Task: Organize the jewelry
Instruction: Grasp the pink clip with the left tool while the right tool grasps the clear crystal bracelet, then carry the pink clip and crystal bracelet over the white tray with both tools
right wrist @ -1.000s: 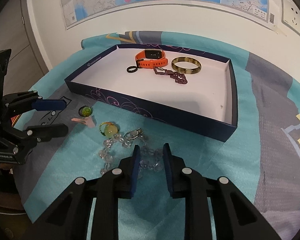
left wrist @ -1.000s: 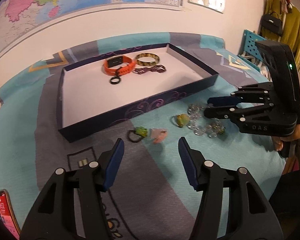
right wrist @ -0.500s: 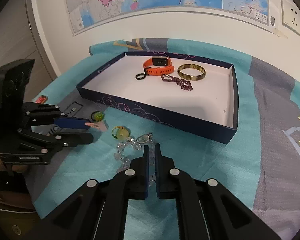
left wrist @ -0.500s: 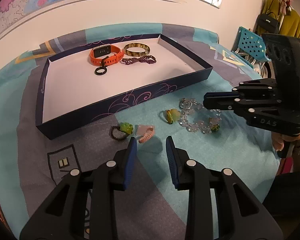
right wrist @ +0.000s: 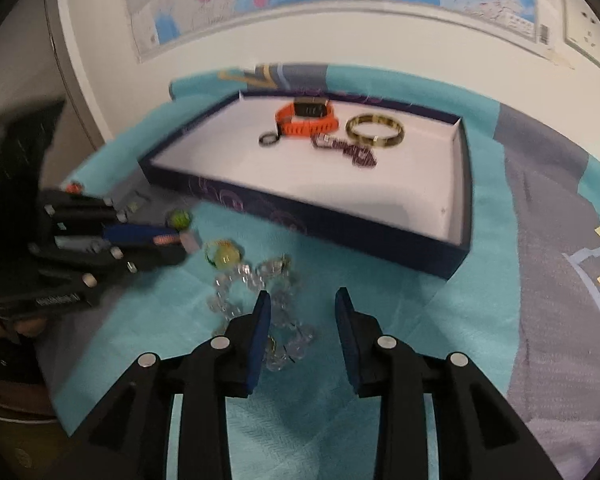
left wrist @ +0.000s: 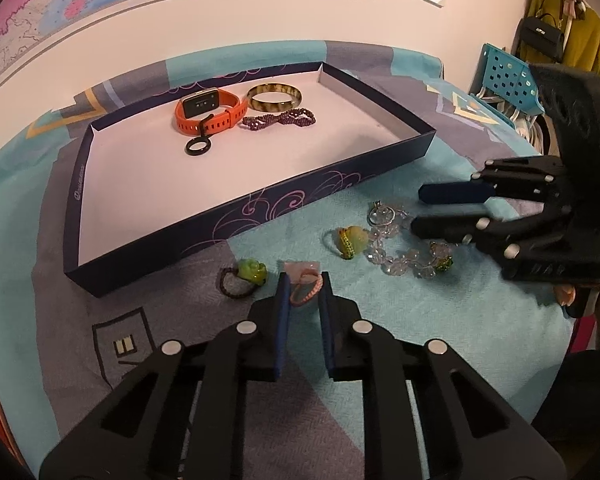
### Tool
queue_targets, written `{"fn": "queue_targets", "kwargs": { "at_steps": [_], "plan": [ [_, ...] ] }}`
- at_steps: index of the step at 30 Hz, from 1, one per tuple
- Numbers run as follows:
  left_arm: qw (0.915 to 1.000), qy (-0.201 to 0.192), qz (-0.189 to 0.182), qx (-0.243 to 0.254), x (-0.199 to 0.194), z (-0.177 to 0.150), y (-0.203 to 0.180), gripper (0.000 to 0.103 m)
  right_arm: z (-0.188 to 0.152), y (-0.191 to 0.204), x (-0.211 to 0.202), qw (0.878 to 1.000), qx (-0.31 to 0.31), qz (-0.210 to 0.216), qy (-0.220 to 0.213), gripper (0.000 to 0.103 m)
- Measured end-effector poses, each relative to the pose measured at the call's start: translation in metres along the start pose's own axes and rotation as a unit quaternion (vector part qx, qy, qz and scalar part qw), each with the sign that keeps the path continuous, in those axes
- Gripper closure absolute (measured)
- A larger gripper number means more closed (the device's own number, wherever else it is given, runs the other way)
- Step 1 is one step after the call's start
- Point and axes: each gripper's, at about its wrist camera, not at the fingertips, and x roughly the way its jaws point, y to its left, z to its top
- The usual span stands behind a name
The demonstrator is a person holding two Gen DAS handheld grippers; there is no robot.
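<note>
The navy tray (left wrist: 260, 216) sits on the teal and grey cloth (left wrist: 440, 320), its front wall standing between the loose pieces and its mostly bare white floor. At the tray's far end lie an orange watch (left wrist: 210, 114), a bangle (left wrist: 274, 97), a purple bead chain (left wrist: 280, 119) and a black ring (left wrist: 198, 147). The left gripper (left wrist: 304, 292) is closing around a pink hair clip (left wrist: 306, 286) (contact unclear). The right gripper (right wrist: 302, 312) is opening above the crystal bracelet (right wrist: 256, 284), holding nothing.

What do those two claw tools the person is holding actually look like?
Both are matte black plastic. The left gripper and right gripper each have two blue-padded fingers on linkage arms with silver round pivot pins. The right one's body bears pale lettering and a green light.
</note>
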Motion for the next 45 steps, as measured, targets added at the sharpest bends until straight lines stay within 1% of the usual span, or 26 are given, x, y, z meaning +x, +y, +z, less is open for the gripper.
{"fn": "queue_targets", "kwargs": {
  "at_steps": [1, 2, 3, 4, 5, 7, 8, 13, 21, 24, 27, 33, 45],
  "plan": [
    [1.0, 0.0, 0.0, 0.0, 0.0, 0.0, 0.0, 0.09, 0.0, 0.002, 0.0, 1.0, -0.005, -0.001, 0.001, 0.07],
    [1.0, 0.0, 0.002, -0.001, 0.0, 0.0, 0.0, 0.093, 0.0, 0.003, 0.0, 1.0, -0.009, -0.004, 0.001, 0.073],
    [1.0, 0.001, 0.003, -0.003, 0.001, 0.0, 0.001, 0.094, -0.001, 0.004, 0.001, 1.0, -0.013, -0.007, 0.001, 0.083],
    [1.0, 0.001, 0.003, -0.005, 0.001, 0.0, 0.001, 0.095, -0.001, 0.004, 0.001, 1.0, -0.014, -0.004, 0.001, 0.09],
    [1.0, 0.001, 0.004, -0.007, 0.001, 0.0, 0.002, 0.097, -0.001, 0.004, 0.001, 1.0, -0.012, 0.002, 0.001, 0.095],
    [0.9999, -0.001, 0.002, -0.01, 0.0, 0.0, 0.003, 0.098, -0.002, 0.005, 0.0, 1.0, -0.013, 0.003, 0.0, 0.095],
    [0.9999, -0.001, 0.001, -0.012, -0.001, 0.0, 0.003, 0.099, -0.002, 0.005, -0.002, 1.0, -0.009, 0.01, -0.003, 0.095],
    [0.9998, -0.011, -0.003, -0.019, -0.009, -0.001, 0.005, 0.099, 0.002, 0.001, -0.019, 0.998, 0.02, 0.043, -0.035, 0.095],
    [0.999, -0.037, -0.008, -0.021, -0.031, 0.002, 0.007, 0.099, 0.015, -0.003, -0.039, 0.991, 0.05, 0.094, -0.075, 0.095],
    [0.9988, -0.043, -0.009, -0.02, -0.037, 0.003, 0.006, 0.099, 0.019, -0.004, -0.046, 0.989, 0.056, 0.105, -0.086, 0.095],
    [0.9986, -0.049, -0.011, -0.019, -0.04, 0.004, 0.005, 0.099, 0.022, -0.004, -0.051, 0.988, 0.059, 0.11, -0.095, 0.095],
    [0.998, -0.061, -0.012, -0.013, -0.049, 0.007, 0.005, 0.099, 0.032, -0.003, -0.061, 0.987, 0.054, 0.106, -0.111, 0.095],
    [0.9972, -0.073, 0.005, -0.016, -0.051, 0.025, 0.017, 0.099, 0.061, -0.012, -0.062, 0.985, 0.046, 0.098, -0.131, 0.095]
  ]
}}
